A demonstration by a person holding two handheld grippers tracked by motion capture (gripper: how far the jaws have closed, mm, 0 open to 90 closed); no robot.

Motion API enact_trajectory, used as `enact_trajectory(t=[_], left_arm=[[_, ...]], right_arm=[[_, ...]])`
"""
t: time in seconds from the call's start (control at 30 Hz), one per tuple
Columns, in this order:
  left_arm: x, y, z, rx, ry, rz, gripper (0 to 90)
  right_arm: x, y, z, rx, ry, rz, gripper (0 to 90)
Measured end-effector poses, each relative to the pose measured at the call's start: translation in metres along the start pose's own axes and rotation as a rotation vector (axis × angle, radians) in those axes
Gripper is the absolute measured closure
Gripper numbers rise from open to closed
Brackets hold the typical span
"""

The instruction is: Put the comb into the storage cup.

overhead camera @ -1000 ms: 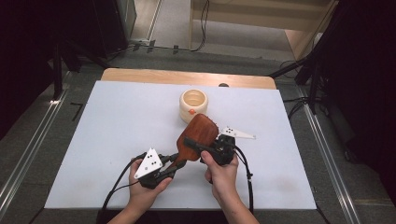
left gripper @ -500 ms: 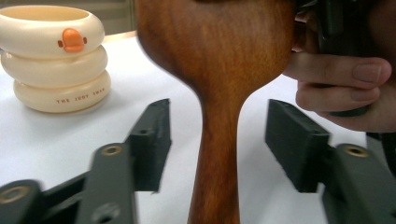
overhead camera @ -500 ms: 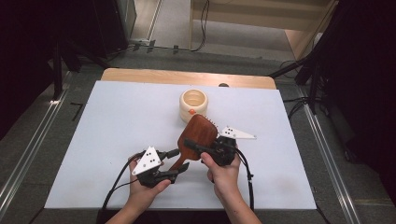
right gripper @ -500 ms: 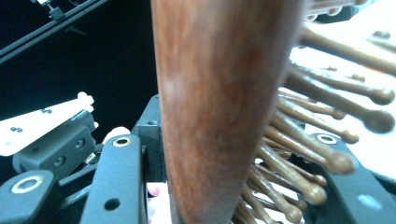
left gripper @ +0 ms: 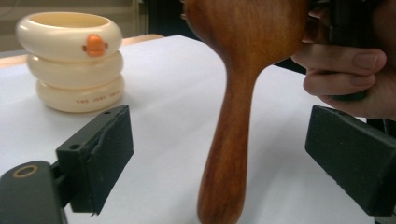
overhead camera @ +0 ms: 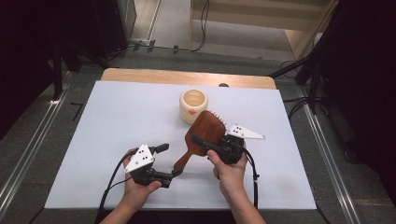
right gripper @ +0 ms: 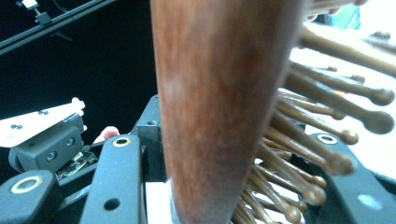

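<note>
A brown wooden hairbrush (overhead camera: 205, 132) hangs tilted above the white table, bristles facing right, handle pointing down-left. My right gripper (overhead camera: 199, 141) is shut on the brush head; in the right gripper view the wooden back and bristles (right gripper: 219, 107) sit clamped between its jaws (right gripper: 233, 186). My left gripper (overhead camera: 170, 160) is open at the handle's lower end. In the left gripper view the handle (left gripper: 233, 140) stands between the spread jaws of the left gripper (left gripper: 224, 156), touching neither.
A cream ribbed cup (overhead camera: 193, 105) with an orange spot stands on the white table cover (overhead camera: 116, 116) just behind the brush, also at the left gripper view's far left as the cup (left gripper: 74, 60). A wooden strip (overhead camera: 187, 77) edges the back.
My left gripper has opened off the brush handle and drawn slightly back toward the near left. The right gripper keeps the brush almost still.
</note>
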State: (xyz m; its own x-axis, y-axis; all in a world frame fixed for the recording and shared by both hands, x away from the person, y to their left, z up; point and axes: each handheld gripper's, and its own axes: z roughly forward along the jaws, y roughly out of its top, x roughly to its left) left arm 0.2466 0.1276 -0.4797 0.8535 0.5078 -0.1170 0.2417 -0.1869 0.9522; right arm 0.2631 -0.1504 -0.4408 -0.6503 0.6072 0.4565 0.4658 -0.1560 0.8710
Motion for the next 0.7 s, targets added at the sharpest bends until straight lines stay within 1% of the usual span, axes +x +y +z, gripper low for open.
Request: enact_trajectory(t=[0.03,0.07,0.1,0.13,0.17,0.2,0.23,0.27,0.3,0.33,0.43,0.53,0.57,0.7], left_arm=[[0.002,0.001,-0.003,-0.013,0.010,-0.007,5.1],[0.004,0.001,-0.005,-0.016,0.017,-0.008,2.4],[0.005,0.001,-0.007,-0.017,0.029,0.001,0.4],[0.005,0.001,-0.009,-0.026,0.056,0.008,0.0],[0.005,0.001,-0.009,-0.026,0.056,0.008,0.0],[0.006,0.001,-0.011,-0.032,0.093,0.014,0.0],[0.007,0.001,-0.014,-0.043,0.116,0.017,0.0],[0.013,0.001,-0.018,-0.052,0.123,0.005,0.0],[0.013,0.001,-0.018,-0.052,0.123,0.005,0.0],[0.017,0.001,-0.021,-0.056,0.131,-0.002,0.0],[0.021,0.000,-0.025,-0.053,0.134,-0.002,0.0],[0.027,-0.001,-0.033,-0.058,0.147,-0.010,0.0],[0.029,-0.001,-0.035,-0.055,0.156,-0.007,0.0],[0.035,-0.004,-0.044,-0.055,0.172,-0.017,0.0]], right_arm=[[-0.001,0.000,-0.001,-0.005,-0.002,0.002,49.3],[-0.001,0.001,-0.002,-0.006,-0.004,0.002,49.3],[-0.002,0.002,-0.003,-0.008,-0.007,0.000,49.3],[-0.002,0.002,-0.003,-0.013,-0.009,0.000,49.3],[-0.002,0.002,-0.003,-0.013,-0.009,0.000,49.3],[-0.002,0.002,-0.004,-0.015,-0.012,-0.004,49.3],[-0.002,0.003,-0.005,-0.016,-0.014,-0.005,49.3],[-0.002,0.004,-0.006,-0.018,-0.018,-0.012,49.4],[-0.002,0.004,-0.006,-0.018,-0.018,-0.012,49.4],[-0.002,0.005,-0.007,-0.023,-0.021,-0.016,49.3],[-0.002,0.006,-0.008,-0.025,-0.022,-0.021,49.4],[-0.002,0.007,-0.009,-0.030,-0.030,-0.030,49.3],[-0.002,0.007,-0.009,-0.030,-0.029,-0.027,49.3],[-0.002,0.008,-0.011,-0.033,-0.035,-0.027,49.3]])
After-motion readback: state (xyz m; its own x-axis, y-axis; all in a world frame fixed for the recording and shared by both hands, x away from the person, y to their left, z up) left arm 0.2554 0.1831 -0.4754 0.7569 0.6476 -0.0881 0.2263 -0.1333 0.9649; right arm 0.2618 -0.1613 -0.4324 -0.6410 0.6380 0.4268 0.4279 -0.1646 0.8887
